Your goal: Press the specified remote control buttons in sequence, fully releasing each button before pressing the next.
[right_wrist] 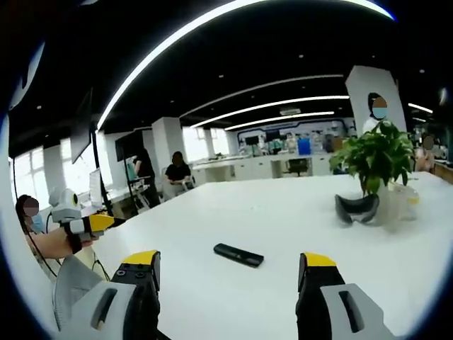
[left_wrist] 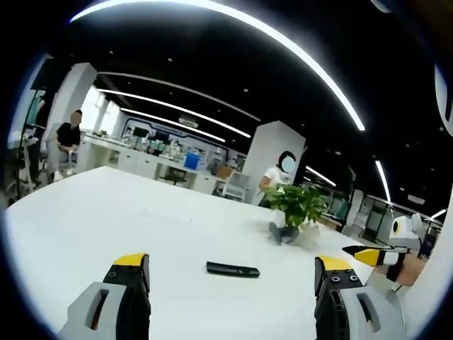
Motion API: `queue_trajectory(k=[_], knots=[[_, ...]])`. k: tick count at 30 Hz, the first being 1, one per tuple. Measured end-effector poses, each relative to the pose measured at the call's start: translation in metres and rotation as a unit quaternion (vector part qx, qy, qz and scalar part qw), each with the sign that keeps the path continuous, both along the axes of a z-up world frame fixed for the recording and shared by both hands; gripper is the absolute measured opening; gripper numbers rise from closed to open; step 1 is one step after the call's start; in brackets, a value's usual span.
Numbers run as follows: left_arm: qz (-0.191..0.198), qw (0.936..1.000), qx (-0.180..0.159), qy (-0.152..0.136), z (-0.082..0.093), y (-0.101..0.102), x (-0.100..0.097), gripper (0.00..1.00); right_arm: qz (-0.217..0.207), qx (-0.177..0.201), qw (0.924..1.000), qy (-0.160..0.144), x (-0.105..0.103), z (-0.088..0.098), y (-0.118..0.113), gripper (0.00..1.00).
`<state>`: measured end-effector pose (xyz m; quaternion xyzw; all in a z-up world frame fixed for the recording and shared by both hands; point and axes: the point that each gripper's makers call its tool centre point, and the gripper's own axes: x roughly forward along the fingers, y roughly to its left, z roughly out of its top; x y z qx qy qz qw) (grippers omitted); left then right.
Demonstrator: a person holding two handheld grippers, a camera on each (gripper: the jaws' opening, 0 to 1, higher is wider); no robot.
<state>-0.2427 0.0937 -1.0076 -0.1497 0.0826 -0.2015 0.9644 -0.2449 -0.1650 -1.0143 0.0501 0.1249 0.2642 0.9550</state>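
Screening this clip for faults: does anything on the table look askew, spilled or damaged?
Nothing stands out. The slim black remote control lies flat on the white table, the green potted plant stands upright beyond it, and both grippers are open, clear of the remote.

remote control (left_wrist: 233, 269) buttons too small to tell, plant pot (right_wrist: 388, 202) blurred

No legible text, labels or nos. anywhere; remote (left_wrist: 232, 269) too small to make out button markings.

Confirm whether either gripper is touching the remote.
No. The remote lies alone on the table, ahead of the right gripper, whose jaws stand open.
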Motion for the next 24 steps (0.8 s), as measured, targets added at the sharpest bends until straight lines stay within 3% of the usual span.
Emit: queue_trajectory(k=[5,7,15,21,24], knots=[[0.005,1.0000,0.002,0.003,-0.001,0.004,-0.001,1.00,0.006,-0.006,0.9998,0.017,0.003,-0.008,0.003,0.77],[0.008,0.9999,-0.005,0.008,-0.001,0.005,-0.001,1.00,0.007,-0.021,0.9997,0.014,0.003,-0.009,0.003,0.78],[0.019,0.9997,-0.017,0.005,0.002,0.004,0.001,1.00,0.020,-0.023,0.9994,0.018,0.005,-0.011,0.007,0.79],[0.008,0.9999,0.007,0.010,-0.004,-0.002,-0.001,1.00,0.013,-0.010,0.9997,0.019,0.007,-0.010,0.005,0.78],[0.007,0.9999,-0.005,0.010,-0.004,-0.004,0.000,1.00,0.019,-0.034,0.9991,0.016,0.004,-0.011,0.006,0.78]])
